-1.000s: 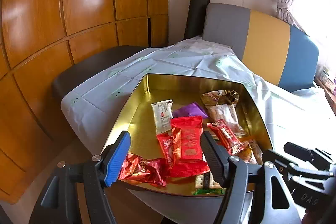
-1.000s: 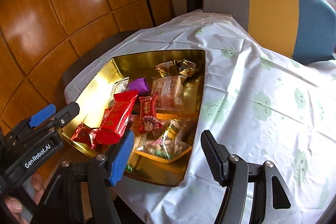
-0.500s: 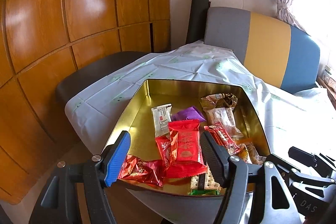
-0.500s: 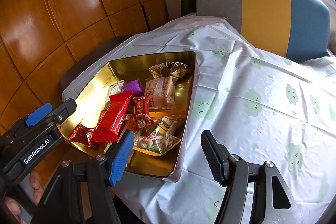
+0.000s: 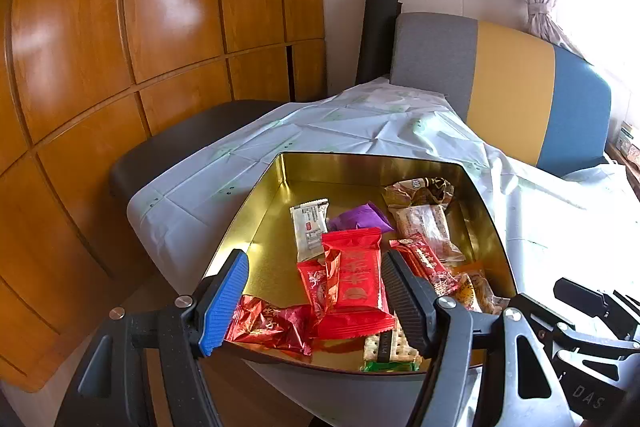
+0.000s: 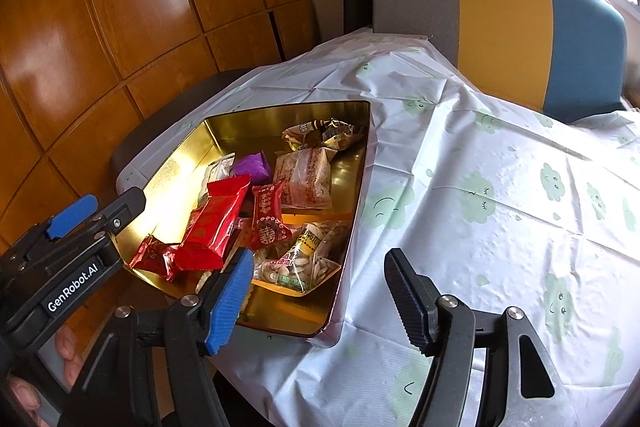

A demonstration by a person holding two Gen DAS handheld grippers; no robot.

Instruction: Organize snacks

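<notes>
1. Here, a gold tin tray sits on a table under a pale tablecloth printed with green cloud faces, near the table's left edge as the right wrist view has it.
2. The tray holds a heap of wrapped snacks: a large red packet lies near the middle, a crinkled red foil packet at the near edge, and a white wrapper and a purple packet further back.
3. Toward the tray's right side lie a long red bar, a clear bag of pale pastry and a brown wrapper (the last at the far corner).
4. A clear bag of seeds rests at the near right, with crackers at the front rim.
5. The left gripper hangs over the tray's near edge, its fingers spread wide with nothing pressed between them.
6. The right gripper hovers over the cloth just beside the tray's near right corner, its fingers likewise apart and gripping nothing.
7. Behind the table stand a grey, yellow and blue chair back and wooden wall panels.
</notes>
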